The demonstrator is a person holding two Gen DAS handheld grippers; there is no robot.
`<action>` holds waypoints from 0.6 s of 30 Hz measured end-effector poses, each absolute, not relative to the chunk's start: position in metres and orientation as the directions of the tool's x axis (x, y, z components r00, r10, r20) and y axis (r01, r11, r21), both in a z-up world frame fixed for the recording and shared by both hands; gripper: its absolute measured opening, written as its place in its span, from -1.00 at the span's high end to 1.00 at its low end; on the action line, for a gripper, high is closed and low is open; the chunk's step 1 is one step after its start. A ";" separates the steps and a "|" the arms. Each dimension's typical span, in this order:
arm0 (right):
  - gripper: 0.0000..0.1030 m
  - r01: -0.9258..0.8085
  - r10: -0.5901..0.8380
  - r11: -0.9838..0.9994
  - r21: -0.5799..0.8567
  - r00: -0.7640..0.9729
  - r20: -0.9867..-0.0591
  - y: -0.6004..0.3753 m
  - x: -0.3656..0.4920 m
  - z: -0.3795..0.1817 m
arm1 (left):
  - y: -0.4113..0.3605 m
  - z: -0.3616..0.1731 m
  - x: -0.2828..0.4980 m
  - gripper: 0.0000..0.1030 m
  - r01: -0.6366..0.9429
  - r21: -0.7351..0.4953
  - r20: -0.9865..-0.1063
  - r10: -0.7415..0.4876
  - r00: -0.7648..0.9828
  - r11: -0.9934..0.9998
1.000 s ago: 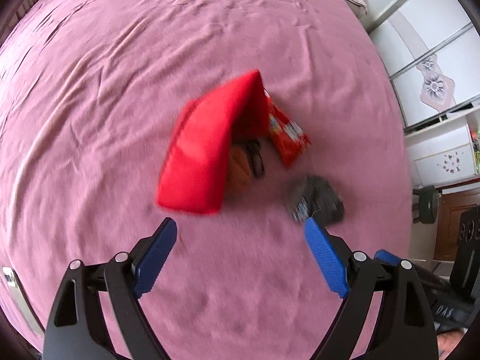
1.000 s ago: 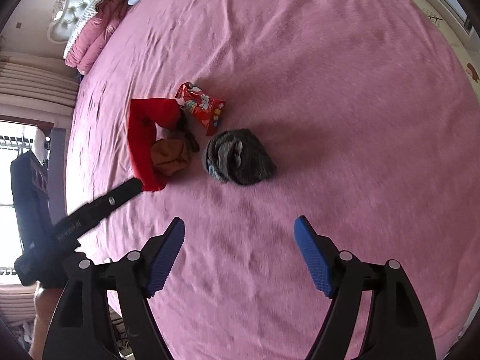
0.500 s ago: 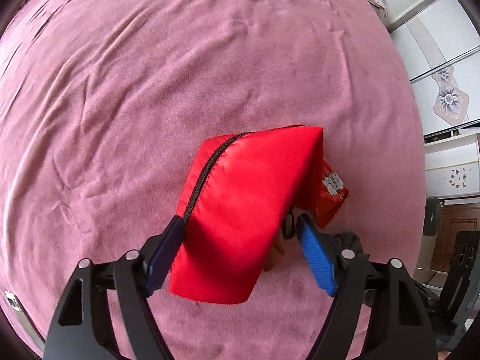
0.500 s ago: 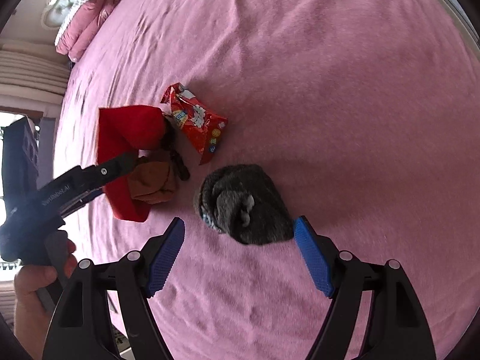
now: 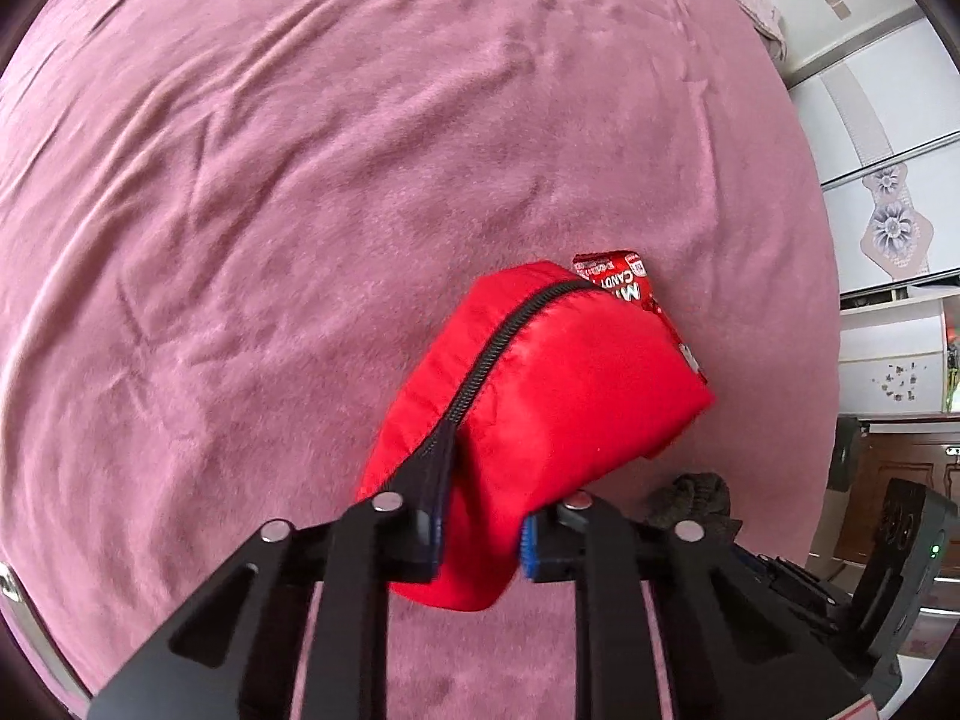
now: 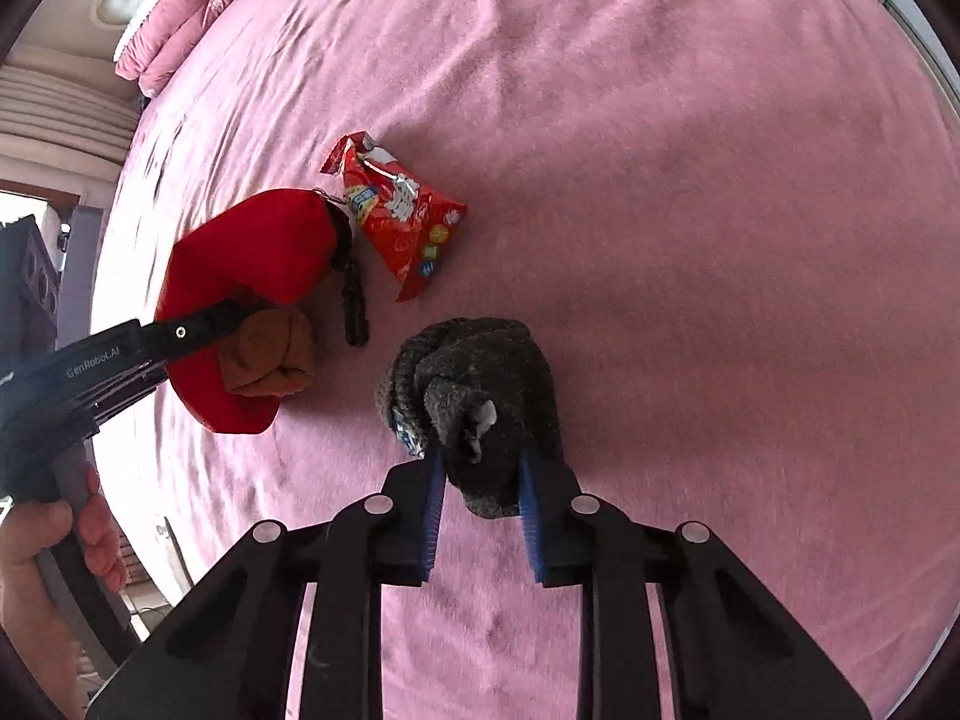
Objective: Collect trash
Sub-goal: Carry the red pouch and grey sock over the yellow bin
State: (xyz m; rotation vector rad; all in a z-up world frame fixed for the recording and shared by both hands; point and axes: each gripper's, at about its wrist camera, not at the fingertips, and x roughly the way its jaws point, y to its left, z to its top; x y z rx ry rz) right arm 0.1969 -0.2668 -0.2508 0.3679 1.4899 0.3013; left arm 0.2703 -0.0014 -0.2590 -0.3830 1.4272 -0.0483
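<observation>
Bedspread (image 6: 690, 180): pink; everything lies on it.
Red pouch (image 5: 540, 396): my left gripper (image 5: 480, 531) pinches its near end; zipper runs away from me.
Grey bundle (image 6: 480, 384): my right gripper (image 6: 480, 498) closing onto its near end.
Snack wrapper (image 6: 402, 222): beyond pouch, nearer my left.

Red pouch (image 5: 558, 384), pink bedspread (image 5: 300, 180)

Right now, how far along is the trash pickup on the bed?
Early. Done: a brown bundle sits at the red pouch's open mouth, though I cannot tell how far in. In hand: the left gripper is shut on the pouch; the right gripper is closing its fingers on the grey knit bundle. Left: the candy wrapper and a black strap lie loose on the pink bedspread.
</observation>
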 end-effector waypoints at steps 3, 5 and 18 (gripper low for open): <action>0.60 0.031 0.424 0.903 0.427 0.075 -0.902 -0.273 0.183 -0.243 | 0.002 -0.250 0.253 0.77 -0.201 -0.300 -0.949 -0.269 0.167 0.932; 0.60 0.038 0.434 0.898 0.438 0.080 -0.897 -0.278 0.174 -0.238 | 0.005 -0.244 0.237 0.78 -0.208 -0.320 -0.942 -0.287 0.174 0.924; 0.60 0.133 0.470 0.866 0.482 0.112 -0.875 -0.310 0.095 -0.210 | -0.031 -0.216 0.131 0.79 -0.169 -0.368 -0.927 -0.346 0.144 0.914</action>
